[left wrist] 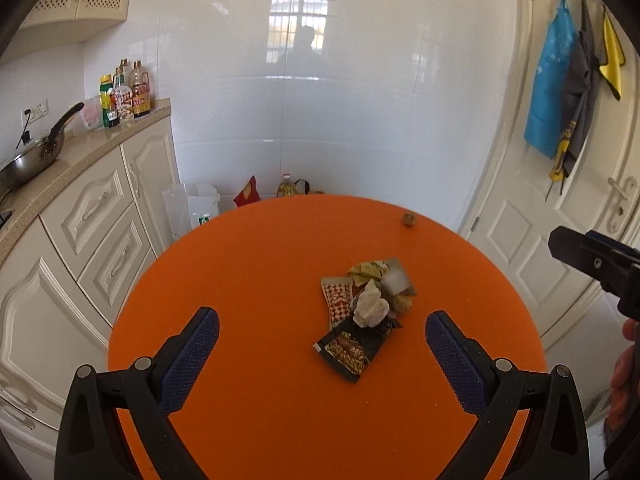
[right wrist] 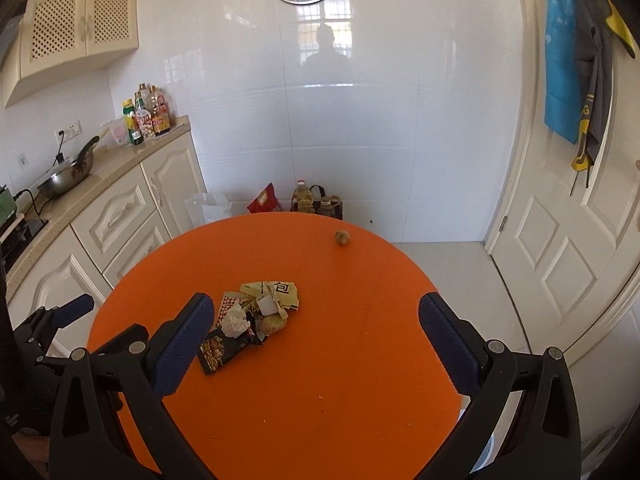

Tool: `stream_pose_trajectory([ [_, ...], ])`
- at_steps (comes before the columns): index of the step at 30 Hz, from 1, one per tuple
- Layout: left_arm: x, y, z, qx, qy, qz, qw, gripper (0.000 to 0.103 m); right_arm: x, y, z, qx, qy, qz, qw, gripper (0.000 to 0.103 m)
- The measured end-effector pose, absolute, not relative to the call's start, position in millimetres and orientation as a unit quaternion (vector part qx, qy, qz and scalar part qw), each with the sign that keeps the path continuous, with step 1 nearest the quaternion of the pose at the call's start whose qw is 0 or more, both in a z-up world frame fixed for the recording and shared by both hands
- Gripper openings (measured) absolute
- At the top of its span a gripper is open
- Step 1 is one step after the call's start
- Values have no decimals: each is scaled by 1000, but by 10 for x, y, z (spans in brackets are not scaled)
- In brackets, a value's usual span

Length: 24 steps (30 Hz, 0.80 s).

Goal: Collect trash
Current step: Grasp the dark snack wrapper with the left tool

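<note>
A pile of trash (left wrist: 366, 312) lies on the round orange table (left wrist: 260, 280): snack wrappers, a crumpled white tissue (left wrist: 371, 305) and a dark packet (left wrist: 352, 350). The pile also shows in the right wrist view (right wrist: 252, 320). A small brown scrap (left wrist: 409, 220) sits alone near the table's far edge, also in the right wrist view (right wrist: 342, 237). My left gripper (left wrist: 322, 334) is open and empty, just short of the pile. My right gripper (right wrist: 316, 320) is open and empty, with the pile by its left finger.
Cream kitchen cabinets (left wrist: 80, 220) with a wok (left wrist: 32, 156) and bottles (left wrist: 124, 94) stand at the left. Bags and oil bottles (right wrist: 308, 200) sit on the floor behind the table. A white door (right wrist: 560, 240) with hanging cloths is at the right.
</note>
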<state>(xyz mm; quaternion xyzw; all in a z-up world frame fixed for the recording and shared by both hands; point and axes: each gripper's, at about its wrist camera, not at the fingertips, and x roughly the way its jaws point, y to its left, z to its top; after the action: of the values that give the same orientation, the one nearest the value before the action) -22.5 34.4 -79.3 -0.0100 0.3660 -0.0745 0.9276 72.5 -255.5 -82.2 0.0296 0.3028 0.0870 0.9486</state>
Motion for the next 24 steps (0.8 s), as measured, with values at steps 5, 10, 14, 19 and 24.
stream_pose_trajectory([
  [5,283,72,-1057,8,403,-88,911,102,977,-2555,-1144,37,340,95,935,103],
  [10,850,-139,-1369,23,439,-100,893,100,1175,-2538,-1387,42,367,101,924,103],
  [14,1269,-327,-1598,28,464,-114,878,94,1303,-2507,-1555,47,387,105,915,103],
  [19,1728,-475,-1700,33,474,-127,871,63,1403,-2400,-1677,49,403,116,907,103],
  [24,2058,-538,-1752,15,472,-143,870,54,1454,-2178,-1770,46,412,153,897,102],
])
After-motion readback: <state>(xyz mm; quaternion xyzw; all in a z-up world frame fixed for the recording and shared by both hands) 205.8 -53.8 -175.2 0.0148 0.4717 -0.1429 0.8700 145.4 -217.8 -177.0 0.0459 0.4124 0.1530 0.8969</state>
